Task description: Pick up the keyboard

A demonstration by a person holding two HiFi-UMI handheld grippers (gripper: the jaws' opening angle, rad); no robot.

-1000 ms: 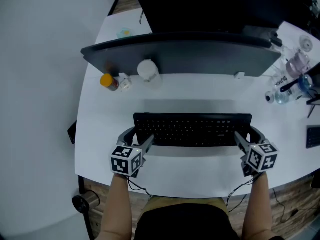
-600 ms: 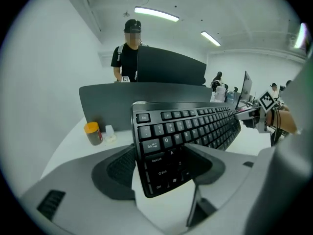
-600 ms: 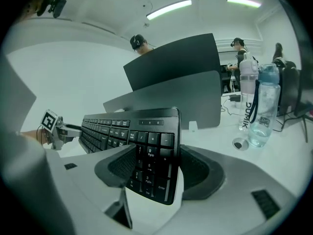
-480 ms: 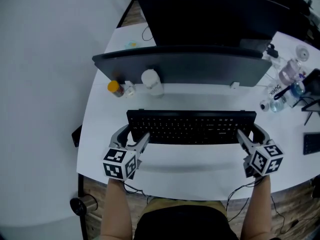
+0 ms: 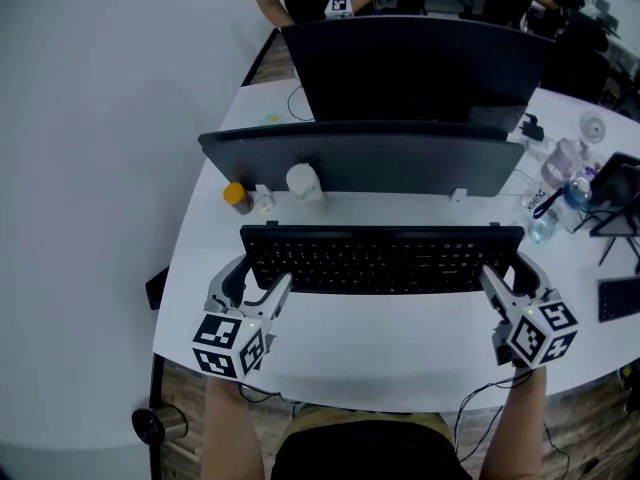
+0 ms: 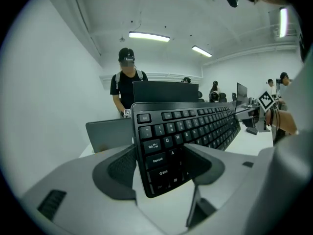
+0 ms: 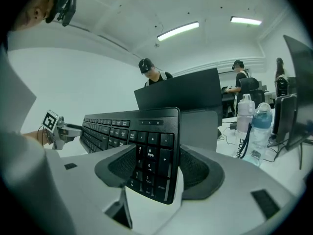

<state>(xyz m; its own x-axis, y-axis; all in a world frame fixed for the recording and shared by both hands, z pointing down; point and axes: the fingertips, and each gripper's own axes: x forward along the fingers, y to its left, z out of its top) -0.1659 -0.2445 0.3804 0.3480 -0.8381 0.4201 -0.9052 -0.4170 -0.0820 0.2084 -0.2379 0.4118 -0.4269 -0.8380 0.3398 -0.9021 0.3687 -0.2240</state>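
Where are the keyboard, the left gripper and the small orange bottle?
keyboard (image 5: 380,260), head view, middle of the key field.
left gripper (image 5: 256,280), head view, midway between its fingertips.
small orange bottle (image 5: 236,197), head view, its body.

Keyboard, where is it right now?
Head view, centre: the keyboard is over the white desk, just in front of the grey screen, its ends clamped by the left gripper and the right gripper.

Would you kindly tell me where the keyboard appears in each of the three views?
Head view: keyboard in the centre, stretching side to side.
Left gripper view: keyboard centre, Esc end nearest, running off right.
Right gripper view: keyboard centre-left, numpad end nearest, running off left.
Shared landmark: black monitor behind it.
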